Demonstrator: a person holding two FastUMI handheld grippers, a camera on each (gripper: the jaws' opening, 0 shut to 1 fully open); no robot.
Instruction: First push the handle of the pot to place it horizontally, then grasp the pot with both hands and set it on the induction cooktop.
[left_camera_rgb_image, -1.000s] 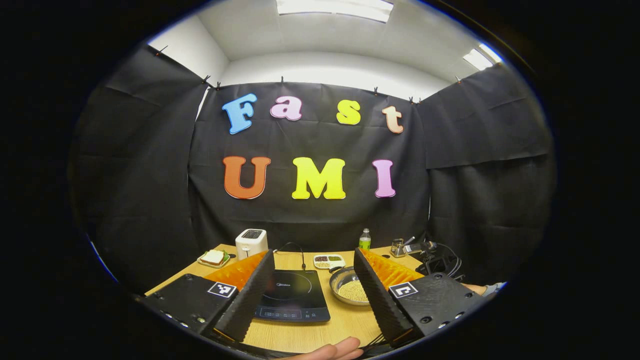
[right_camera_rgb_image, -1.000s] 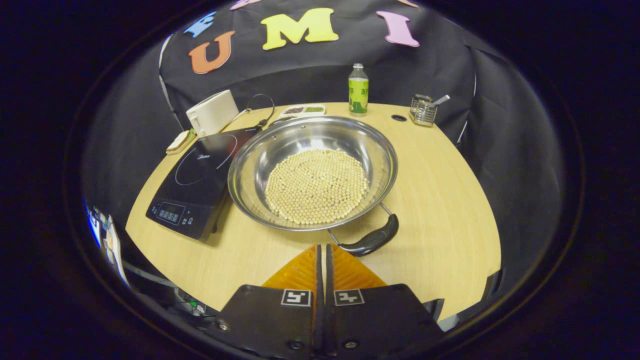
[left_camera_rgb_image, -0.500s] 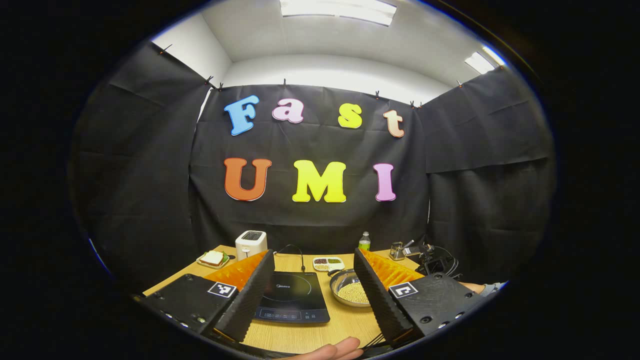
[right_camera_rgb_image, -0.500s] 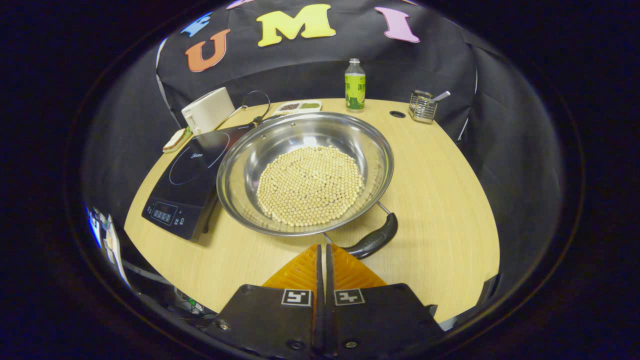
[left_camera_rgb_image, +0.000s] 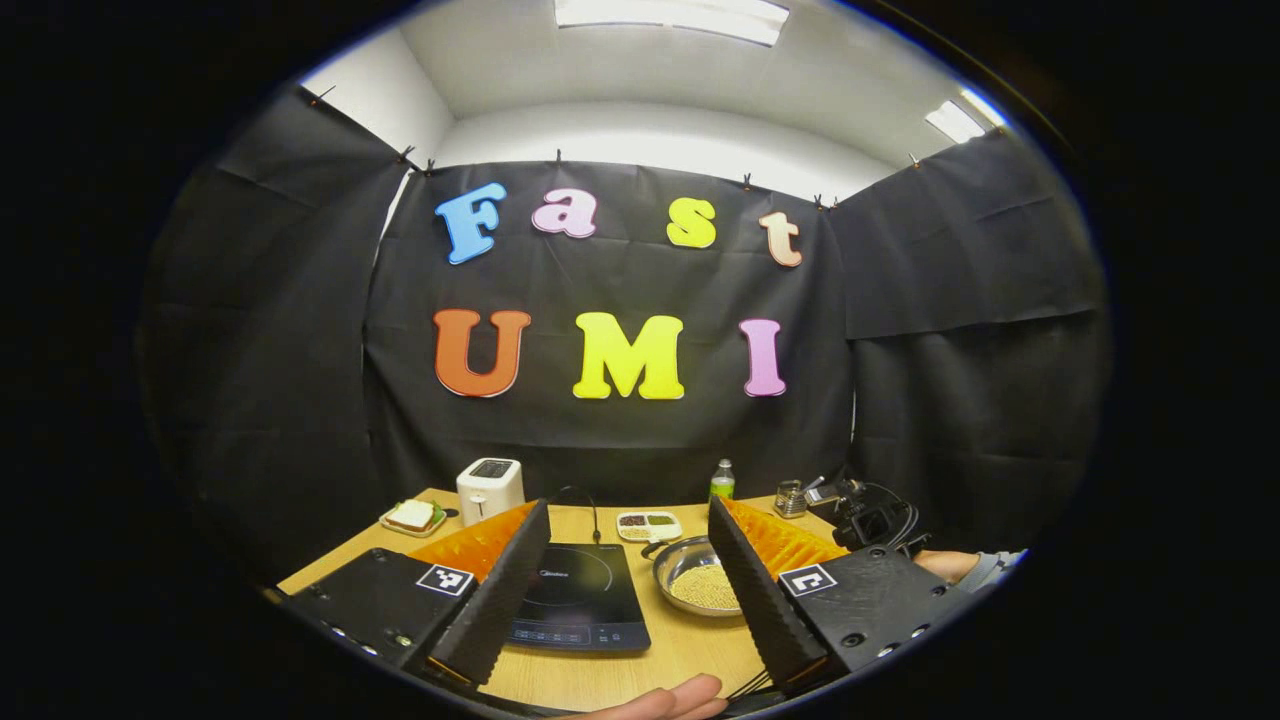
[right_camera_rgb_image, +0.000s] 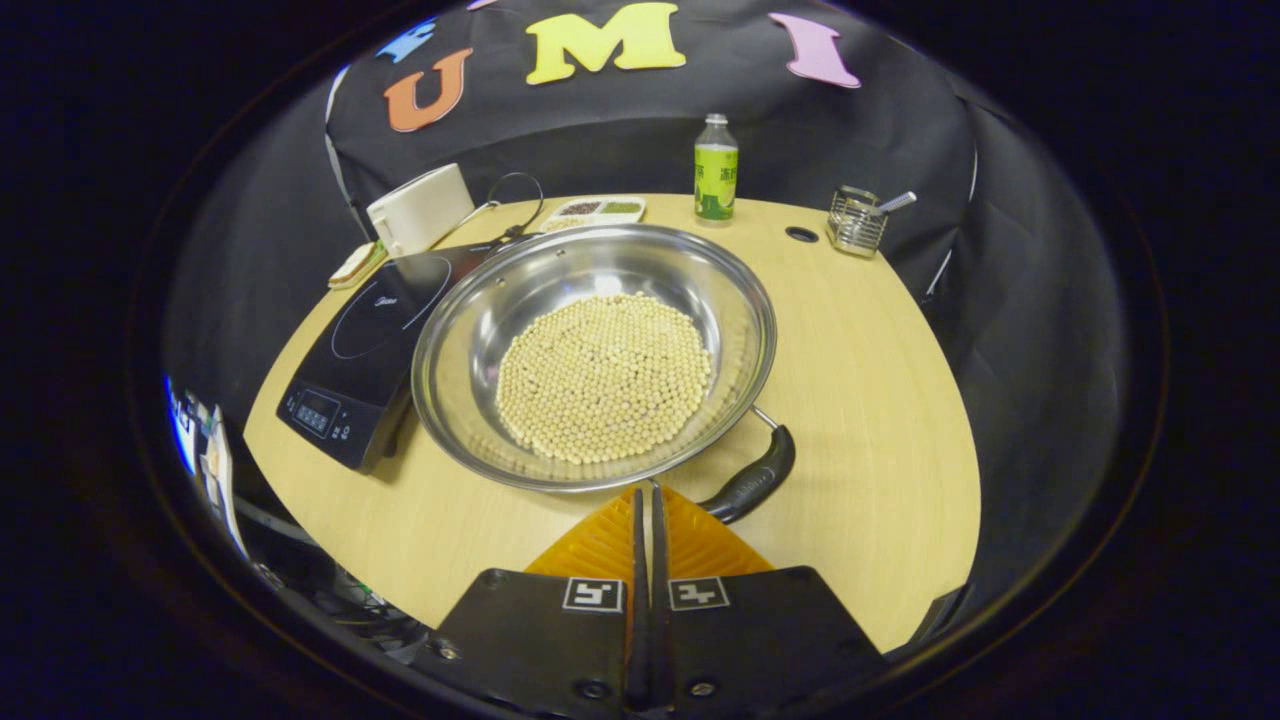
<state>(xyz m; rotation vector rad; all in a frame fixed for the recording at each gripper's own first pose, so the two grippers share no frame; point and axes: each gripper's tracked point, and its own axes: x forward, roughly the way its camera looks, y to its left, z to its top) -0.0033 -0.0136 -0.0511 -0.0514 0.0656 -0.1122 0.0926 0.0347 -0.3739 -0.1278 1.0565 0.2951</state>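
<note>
In the left gripper view, the left tongs (left_camera_rgb_image: 628, 520) are spread wide apart with nothing between them, held above the near edge of the light wooden counter (left_camera_rgb_image: 690, 650). Between the two fingers I see the flat black induction cooktop (left_camera_rgb_image: 578, 598), and just to its right the round shiny steel pot (left_camera_rgb_image: 690, 585) filled with pale yellow beans. Behind them stand a white toaster (left_camera_rgb_image: 489, 488), a small plate with a sandwich (left_camera_rgb_image: 411, 516), a white divided dish (left_camera_rgb_image: 647, 524) and a green bottle (left_camera_rgb_image: 721, 482). A bare hand (left_camera_rgb_image: 665, 700) shows at the bottom edge.

In the right gripper view, the right tongs (right_camera_rgb_image: 645, 500) are clenched together, empty, their tips just at the near rim of the steel pot (right_camera_rgb_image: 595, 355). The black pot handle (right_camera_rgb_image: 752, 480) lies just to the right of the tips, pointing down and to the left at a slant. The pot stands on the counter (right_camera_rgb_image: 880, 400), and its left rim reaches over the edge of the cooktop (right_camera_rgb_image: 365, 350). A small wire holder (right_camera_rgb_image: 858, 220) stands far at the back right.
</note>
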